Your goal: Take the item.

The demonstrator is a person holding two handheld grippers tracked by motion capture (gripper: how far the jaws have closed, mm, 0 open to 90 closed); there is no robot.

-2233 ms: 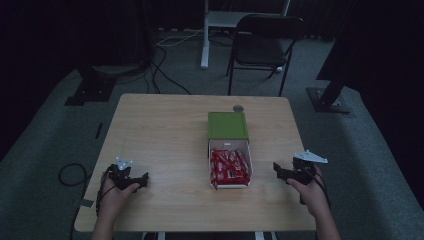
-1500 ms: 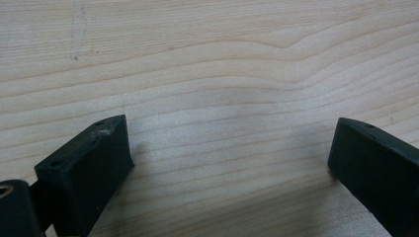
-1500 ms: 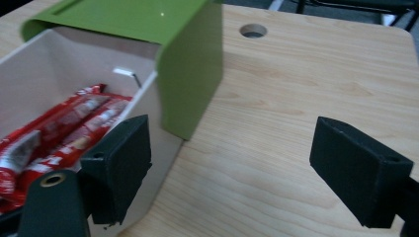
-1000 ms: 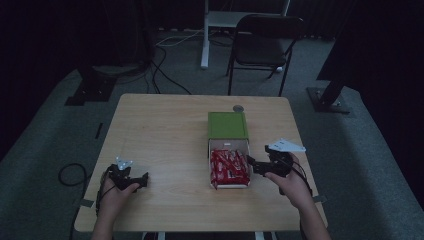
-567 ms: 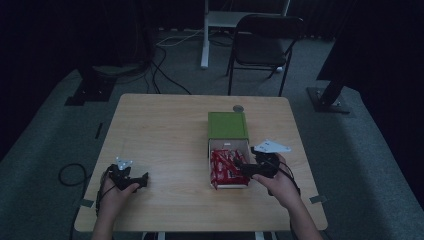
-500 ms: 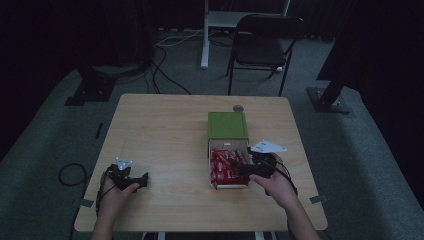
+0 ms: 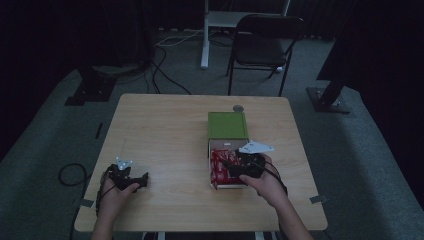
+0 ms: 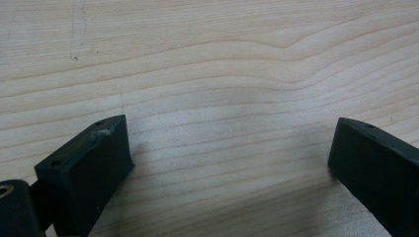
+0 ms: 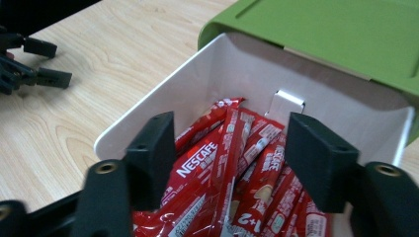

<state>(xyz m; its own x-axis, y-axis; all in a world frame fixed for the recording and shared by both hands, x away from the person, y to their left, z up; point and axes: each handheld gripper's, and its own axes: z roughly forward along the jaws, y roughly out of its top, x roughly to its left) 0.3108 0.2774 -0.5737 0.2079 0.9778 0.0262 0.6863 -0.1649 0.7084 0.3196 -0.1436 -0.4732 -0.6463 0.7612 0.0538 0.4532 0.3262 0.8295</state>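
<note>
A white open box (image 7: pixel 212 170) full of red Nescafé sachets (image 7: pixel 220 167) sits right of the table's middle, with its green lid (image 7: pixel 227 125) hinged back behind it. My right gripper (image 7: pixel 229 168) reaches into the box from the right. In the right gripper view its black jaws (image 9: pixel 232 163) stand apart over the sachets (image 9: pixel 232 143), with several sticks between them and neither pad pressing on any; they have just been closing. The white box wall (image 9: pixel 163 103) and green lid (image 9: pixel 321 29) lie ahead. My left gripper (image 7: pixel 142 179) rests near the front left, open over bare wood (image 8: pixel 232 168).
A small round grey object (image 7: pixel 238 108) lies at the table's far edge behind the lid. A black chair (image 7: pixel 265 40) and a white stand (image 7: pixel 205 35) are beyond the table. Dark floor with cables surrounds the table (image 7: pixel 165 135). The left gripper (image 9: pixel 29 59) shows far off.
My right hand has moved left from the table's right edge to over the white box, and its jaws have narrowed. The left hand has stayed put.
</note>
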